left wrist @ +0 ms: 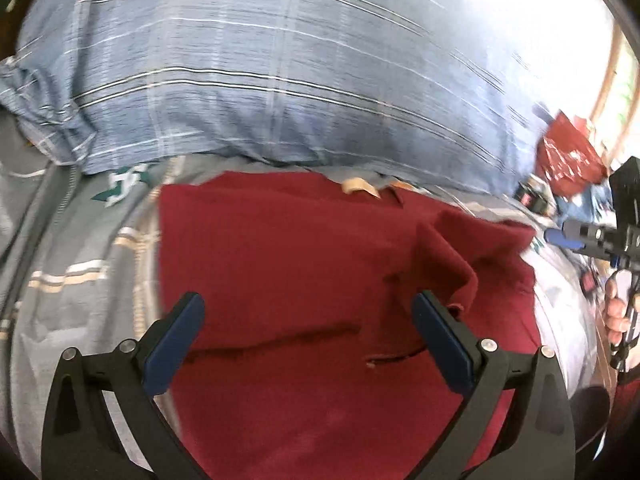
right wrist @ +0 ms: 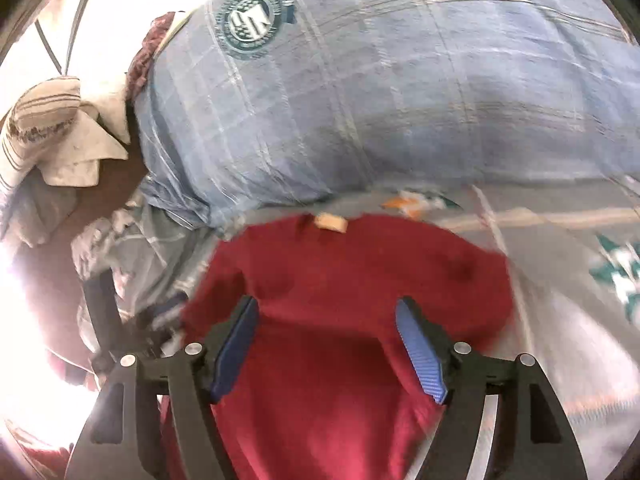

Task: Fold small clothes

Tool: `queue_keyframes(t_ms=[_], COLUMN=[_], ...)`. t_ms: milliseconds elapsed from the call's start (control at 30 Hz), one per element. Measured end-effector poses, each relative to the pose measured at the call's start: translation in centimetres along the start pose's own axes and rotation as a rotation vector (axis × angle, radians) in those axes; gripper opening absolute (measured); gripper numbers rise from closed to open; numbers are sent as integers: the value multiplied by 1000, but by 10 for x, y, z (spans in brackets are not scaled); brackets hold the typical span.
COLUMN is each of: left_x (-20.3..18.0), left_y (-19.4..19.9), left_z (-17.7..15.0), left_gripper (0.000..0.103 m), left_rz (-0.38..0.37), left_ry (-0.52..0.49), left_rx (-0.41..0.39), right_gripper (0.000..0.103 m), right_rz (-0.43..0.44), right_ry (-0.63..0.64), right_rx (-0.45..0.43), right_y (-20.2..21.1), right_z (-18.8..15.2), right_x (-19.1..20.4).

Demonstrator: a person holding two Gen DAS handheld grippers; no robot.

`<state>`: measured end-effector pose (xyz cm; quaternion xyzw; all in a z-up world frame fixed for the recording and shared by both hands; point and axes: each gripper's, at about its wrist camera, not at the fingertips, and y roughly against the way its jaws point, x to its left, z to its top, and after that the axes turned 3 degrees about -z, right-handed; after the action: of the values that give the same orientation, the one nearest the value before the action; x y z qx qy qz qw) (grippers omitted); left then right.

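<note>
A dark red garment [left wrist: 304,264] lies spread on a grey plaid bedsheet [left wrist: 72,264], with a tan neck label [left wrist: 358,187] at its far edge and a raised fold on its right side. My left gripper [left wrist: 308,312] is open and empty above the garment. The garment also shows in the right wrist view [right wrist: 340,280], with the label [right wrist: 330,223] at the far edge. My right gripper [right wrist: 326,312] is open and empty above it. The right gripper also shows at the right edge of the left wrist view [left wrist: 560,238].
A big blue plaid pillow [left wrist: 260,72] lies just behind the garment, also in the right wrist view [right wrist: 380,92]. A red bag and small clutter [left wrist: 568,156] sit at the far right. A striped white cloth [right wrist: 56,132] lies left of the pillow.
</note>
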<state>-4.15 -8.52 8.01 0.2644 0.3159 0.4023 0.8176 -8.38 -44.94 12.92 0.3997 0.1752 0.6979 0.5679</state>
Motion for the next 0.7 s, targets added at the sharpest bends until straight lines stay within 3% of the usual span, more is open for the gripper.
queue_keyframes(t_ms=[100, 300, 400, 467, 567, 700], left_x=[-11, -19, -21, -26, -31, -34], left_y=[1, 20, 27, 29, 25, 17], left_z=[-4, -7, -9, -13, -18, -22], left_gripper=[103, 103, 103, 103, 103, 103], left_rz=[-38, -135, -159, -153, -134, -147], left_ry=[-45, -71, -93, -137, -178, -189], left_rx=[19, 13, 22, 43, 63, 89], right_gripper=[73, 75, 74, 69, 51, 50], right_rz=[-35, 17, 108, 141, 118, 103], right_ry=[-26, -83, -26, 37, 136, 180], right_rx=[13, 56, 105, 144, 167, 136], right_y=[8, -6, -26, -46, -76, -108], right_z=[-25, -53, -56, -56, -48, -22], right_x=[-14, -24, 3, 31, 66, 99])
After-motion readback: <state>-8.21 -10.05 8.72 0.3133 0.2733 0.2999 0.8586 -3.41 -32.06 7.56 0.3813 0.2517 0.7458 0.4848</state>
